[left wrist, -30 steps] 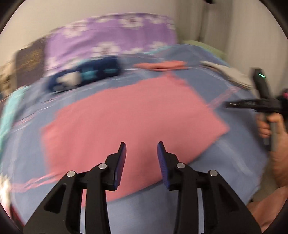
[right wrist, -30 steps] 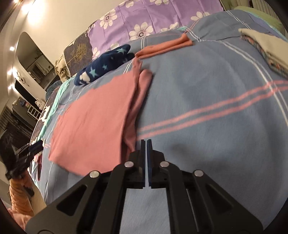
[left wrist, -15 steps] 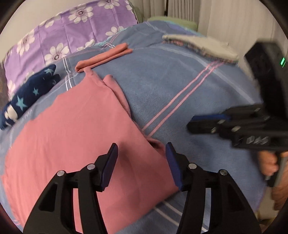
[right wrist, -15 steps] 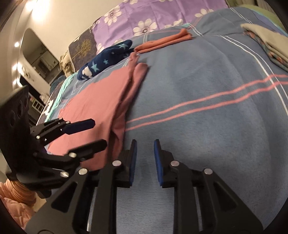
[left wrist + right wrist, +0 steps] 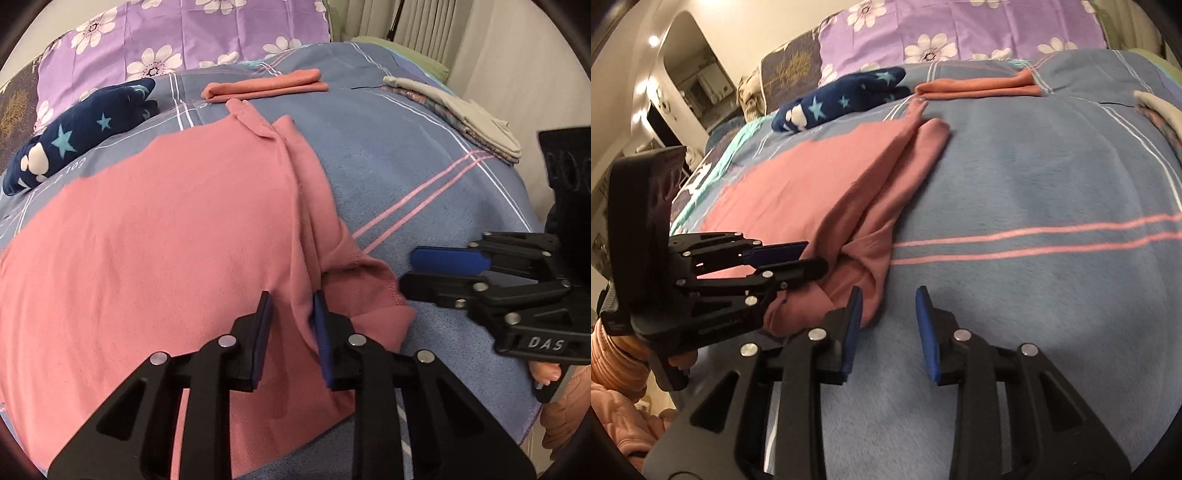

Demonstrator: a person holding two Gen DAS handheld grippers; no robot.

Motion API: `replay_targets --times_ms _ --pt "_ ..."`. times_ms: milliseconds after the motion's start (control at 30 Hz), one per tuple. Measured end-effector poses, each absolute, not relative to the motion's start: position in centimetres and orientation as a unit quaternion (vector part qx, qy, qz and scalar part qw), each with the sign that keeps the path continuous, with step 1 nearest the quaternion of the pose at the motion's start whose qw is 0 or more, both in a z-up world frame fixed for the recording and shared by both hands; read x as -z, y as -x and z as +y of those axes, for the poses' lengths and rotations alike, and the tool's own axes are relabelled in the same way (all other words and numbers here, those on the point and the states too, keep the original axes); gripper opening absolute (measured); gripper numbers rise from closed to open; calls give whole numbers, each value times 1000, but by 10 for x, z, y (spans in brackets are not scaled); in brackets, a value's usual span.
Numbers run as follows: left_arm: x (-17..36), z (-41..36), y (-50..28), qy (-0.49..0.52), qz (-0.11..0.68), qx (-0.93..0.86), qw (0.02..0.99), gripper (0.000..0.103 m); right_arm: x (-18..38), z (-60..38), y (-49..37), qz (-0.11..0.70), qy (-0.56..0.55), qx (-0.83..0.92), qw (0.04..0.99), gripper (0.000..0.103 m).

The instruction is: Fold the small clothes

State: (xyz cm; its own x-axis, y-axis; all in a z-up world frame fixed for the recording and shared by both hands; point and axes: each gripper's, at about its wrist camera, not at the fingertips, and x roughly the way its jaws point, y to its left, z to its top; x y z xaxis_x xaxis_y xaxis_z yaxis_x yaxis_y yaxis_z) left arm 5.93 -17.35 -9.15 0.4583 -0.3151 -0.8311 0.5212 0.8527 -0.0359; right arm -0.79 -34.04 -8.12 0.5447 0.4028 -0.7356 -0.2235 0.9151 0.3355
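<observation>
A pink garment (image 5: 166,240) lies spread flat on the blue blanket (image 5: 388,158), its right side folded over into a long ridge with a sleeve bunched at the near end. My left gripper (image 5: 291,299) sits low on that ridge with its jaws closing and a fold of pink fabric between the pads. From the right wrist view, the left gripper (image 5: 816,258) reaches into the same bunched edge of the pink garment (image 5: 812,173). My right gripper (image 5: 889,299) is just right of the garment, jaws opening over bare blanket. Its left finger (image 5: 854,314) brushes the pink edge.
A folded salmon garment (image 5: 266,86) and a navy star-print piece (image 5: 74,136) lie at the far side by a purple flowered pillow (image 5: 177,33). Folded beige and grey clothes (image 5: 472,118) are stacked at the right edge. The right gripper (image 5: 410,273) and a hand (image 5: 546,373) are close by.
The left gripper swept in and down onto the garment's folded right edge, and its jaws widened, then narrowed around the fold. The right gripper went from shut to open.
</observation>
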Motion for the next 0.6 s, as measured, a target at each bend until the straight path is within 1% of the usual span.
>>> replay_targets --times_ms 67,133,200,233,267,367,500,600 --pt "93 -175 -59 -114 455 251 847 25 81 -333 1 448 -86 -181 871 32" --pt "93 -175 -60 -112 455 257 845 25 83 -324 -7 455 -63 -179 870 36" --pt "93 -174 -61 -104 456 260 845 25 86 -317 -17 460 -49 -175 869 36" --pt "94 -173 -61 -102 455 261 845 25 86 -316 -20 459 -47 -168 871 26" --pt "94 -173 -61 -99 454 263 845 25 86 -317 -23 456 -49 -154 875 4" --pt "91 -173 -62 -95 450 273 845 25 88 -339 -19 465 -136 -129 865 2" --pt "87 -179 -61 -84 441 310 838 25 96 -354 -3 469 -178 -108 859 1" --pt "91 -194 -60 -106 438 327 830 25 94 -359 4 470 -179 -118 856 0"
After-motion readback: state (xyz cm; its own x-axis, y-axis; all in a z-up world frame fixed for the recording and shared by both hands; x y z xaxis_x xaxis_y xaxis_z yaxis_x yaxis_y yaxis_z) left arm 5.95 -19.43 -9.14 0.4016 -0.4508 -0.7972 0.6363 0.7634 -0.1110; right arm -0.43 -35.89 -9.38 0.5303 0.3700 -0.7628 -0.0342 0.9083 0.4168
